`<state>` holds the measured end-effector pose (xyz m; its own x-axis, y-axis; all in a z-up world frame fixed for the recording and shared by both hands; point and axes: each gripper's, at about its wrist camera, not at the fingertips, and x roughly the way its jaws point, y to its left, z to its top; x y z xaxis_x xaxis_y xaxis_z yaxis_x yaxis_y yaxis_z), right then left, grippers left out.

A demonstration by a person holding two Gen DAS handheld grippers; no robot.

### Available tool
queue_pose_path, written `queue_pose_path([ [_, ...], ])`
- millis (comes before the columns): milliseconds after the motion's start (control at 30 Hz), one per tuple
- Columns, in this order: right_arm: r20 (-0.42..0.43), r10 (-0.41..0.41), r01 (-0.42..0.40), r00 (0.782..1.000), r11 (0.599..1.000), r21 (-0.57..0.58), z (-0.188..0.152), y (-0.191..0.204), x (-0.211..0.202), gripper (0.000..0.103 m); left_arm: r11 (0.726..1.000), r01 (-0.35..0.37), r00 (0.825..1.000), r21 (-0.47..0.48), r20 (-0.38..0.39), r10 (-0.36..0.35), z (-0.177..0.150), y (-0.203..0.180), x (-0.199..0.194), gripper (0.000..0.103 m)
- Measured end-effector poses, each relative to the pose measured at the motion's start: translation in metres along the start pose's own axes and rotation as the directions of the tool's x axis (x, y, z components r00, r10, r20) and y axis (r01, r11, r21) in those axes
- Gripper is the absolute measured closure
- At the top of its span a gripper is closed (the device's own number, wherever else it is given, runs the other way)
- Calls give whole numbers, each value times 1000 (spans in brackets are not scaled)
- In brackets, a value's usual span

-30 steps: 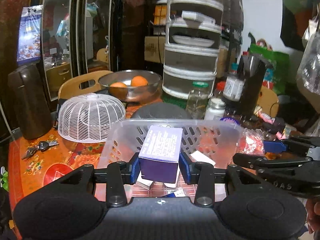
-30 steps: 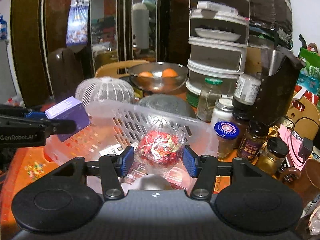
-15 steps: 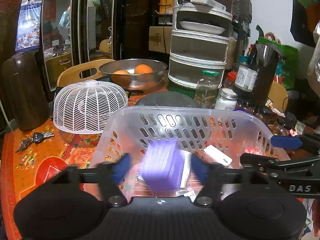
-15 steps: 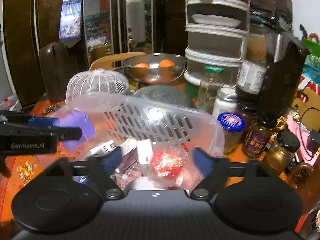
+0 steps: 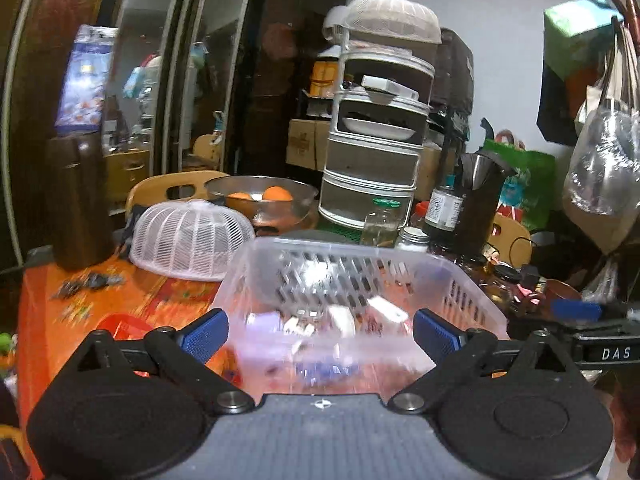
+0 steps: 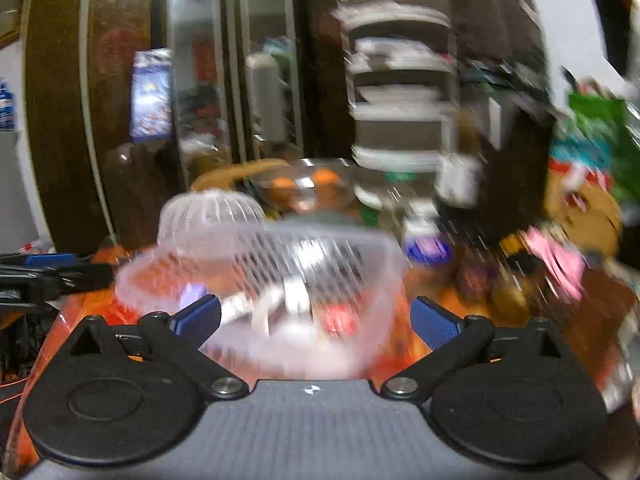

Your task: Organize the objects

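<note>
A clear plastic basket (image 5: 472,288) stands on the orange table in front of both grippers; it also shows in the right wrist view (image 6: 384,256). Inside lie a purple box (image 5: 262,326), white packets (image 5: 340,318) and a red candy bag (image 6: 340,320), all blurred. My left gripper (image 5: 320,336) is open and empty, just in front of the basket's near wall. My right gripper (image 6: 316,318) is open and empty, at the basket's near side. The right gripper (image 5: 576,312) shows at the right edge of the left wrist view.
A white mesh food cover (image 5: 192,236), a steel bowl with oranges (image 5: 260,200), a brown jug (image 5: 80,200) and keys (image 5: 88,282) are at the left and behind. A tiered food cabinet (image 5: 376,140), jars and bottles (image 5: 440,208) crowd the right.
Both grippers opened. The purple box dropped from the left gripper into the basket and the red candy bag dropped from the right. Both grippers pulled back and up.
</note>
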<state>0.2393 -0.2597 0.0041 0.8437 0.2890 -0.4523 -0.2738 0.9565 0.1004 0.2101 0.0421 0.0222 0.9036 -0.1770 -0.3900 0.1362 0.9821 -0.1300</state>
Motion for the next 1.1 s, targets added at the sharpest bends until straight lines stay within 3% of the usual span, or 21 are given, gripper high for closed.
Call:
queue_pose_path([
  [67,5,-3,3,1000,1000,7,-14,4,-18,0,1000,-9,1000,12,8,9,-10,-3,-20,3],
  [167,47,-74,75,996,997,-9,-29,17,-49,0,1000,-26,1000,8,5,26,-21,-8,-50,3],
  [267,96,-30,24,995,997,67,-38,18,-78,0,1000,-9,1000,10,-16,10,-31,-16,-73,3],
  [367,73,-14,7,997,995,98,-43,24,-99,0,1000,4,999,28,-45,-3,-43,-26,-90,3],
  [467,45,-56,55,997,998,15,-46,36,-116,0,999,18,999,35,-52,-16,-51,-33,-107,3],
  [533,29,-85,86,996,995,-43,-49,42,-124,0,999,20,999,36,-39,-18,-54,-37,-120,3],
  [633,27,-92,92,995,995,-25,-52,44,-136,0,999,-8,1000,50,-9,8,-55,-45,-135,3],
  [767,-4,-38,38,999,999,10,-48,37,-147,0,999,-24,999,45,-40,25,-53,-51,-147,3],
  [967,-19,-99,99,995,995,29,-41,25,-152,0,997,-25,998,74,-51,28,-42,-66,-163,3],
  [1100,-23,-97,98,995,994,40,-40,22,-155,0,998,-7,996,65,-89,12,-41,-68,-161,3],
])
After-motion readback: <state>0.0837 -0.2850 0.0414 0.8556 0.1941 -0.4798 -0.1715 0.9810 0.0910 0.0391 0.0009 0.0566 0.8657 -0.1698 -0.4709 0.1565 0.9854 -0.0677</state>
